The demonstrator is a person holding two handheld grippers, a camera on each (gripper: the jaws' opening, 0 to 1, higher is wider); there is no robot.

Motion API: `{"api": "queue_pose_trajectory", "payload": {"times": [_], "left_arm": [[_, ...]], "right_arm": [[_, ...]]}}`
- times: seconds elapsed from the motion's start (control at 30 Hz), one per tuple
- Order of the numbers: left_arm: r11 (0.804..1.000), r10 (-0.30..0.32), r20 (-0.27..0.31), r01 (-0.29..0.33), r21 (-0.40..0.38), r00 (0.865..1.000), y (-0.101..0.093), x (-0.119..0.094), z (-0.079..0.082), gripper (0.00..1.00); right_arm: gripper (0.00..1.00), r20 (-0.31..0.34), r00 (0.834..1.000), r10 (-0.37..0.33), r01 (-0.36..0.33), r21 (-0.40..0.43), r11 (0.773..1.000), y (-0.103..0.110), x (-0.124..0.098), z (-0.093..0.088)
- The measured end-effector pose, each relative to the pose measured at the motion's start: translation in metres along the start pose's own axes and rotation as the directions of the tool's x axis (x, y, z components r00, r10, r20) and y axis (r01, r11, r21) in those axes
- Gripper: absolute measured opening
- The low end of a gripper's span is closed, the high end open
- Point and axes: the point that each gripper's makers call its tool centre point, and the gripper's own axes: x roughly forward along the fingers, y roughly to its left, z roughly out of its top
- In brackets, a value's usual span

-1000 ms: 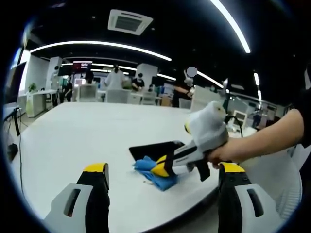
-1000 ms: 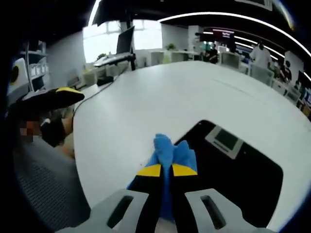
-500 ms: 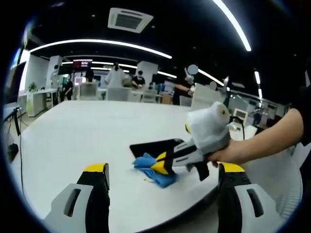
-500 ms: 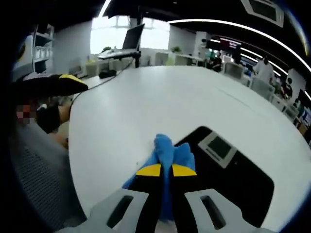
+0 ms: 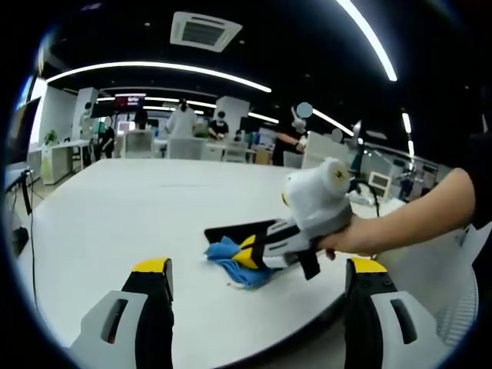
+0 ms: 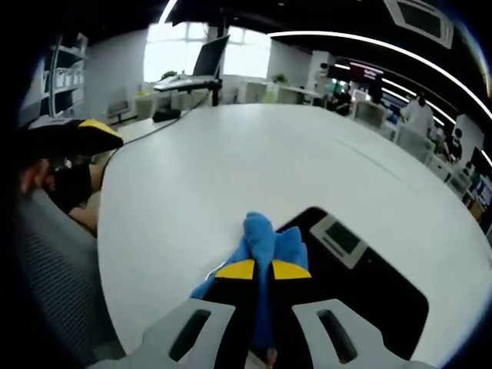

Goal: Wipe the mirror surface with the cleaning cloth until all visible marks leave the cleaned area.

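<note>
1. The blue cleaning cloth (image 6: 265, 240), soft and light, bunches at the mirror (image 6: 361, 284)'s corner near the tabletop (image 6: 231, 169) edge.
2. The right tongs (image 6: 263, 269) pinch its folded middle.
3. The left tongs (image 5: 257, 270) hang spread apart.
4. Marks probably sit beneath reflections.

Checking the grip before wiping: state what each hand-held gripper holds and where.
The right hand-held gripper pinches the blue cleaning cloth near one bunched end; the left hand-held gripper is open, holding nothing.

Soft blue cloth (image 6: 265, 238); glossy dark mirror (image 6: 361, 284); smooth matt white table (image 6: 231, 169).
</note>
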Motion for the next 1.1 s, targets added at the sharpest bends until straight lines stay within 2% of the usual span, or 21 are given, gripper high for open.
{"api": "queue_pose_trajectory", "payload": {"times": [0.67,0.8,0.97,1.1], "left_arm": [[1.0,-0.011,-0.001,0.011,0.0,1.0,-0.002,0.0,0.0,0.91],[1.0,-0.012,-0.003,0.012,0.0,1.0,-0.002,0.001,-0.001,0.91],[1.0,-0.013,-0.008,0.013,0.001,1.0,-0.002,0.001,-0.001,0.92],[1.0,-0.009,-0.008,0.009,0.001,1.0,-0.002,0.001,-0.001,0.92]], "right_arm": [[0.0,-0.036,0.998,-0.057,0.055,-0.065,0.996,-0.029,0.026,0.016],[0.0,-0.039,0.996,-0.074,0.072,-0.046,0.996,-0.036,0.031,0.019],[0.0,-0.039,0.995,-0.094,0.096,0.048,0.994,-0.048,0.037,0.021],[0.0,-0.055,0.993,-0.105,0.107,0.036,0.994,-0.052,0.041,0.024]]}}
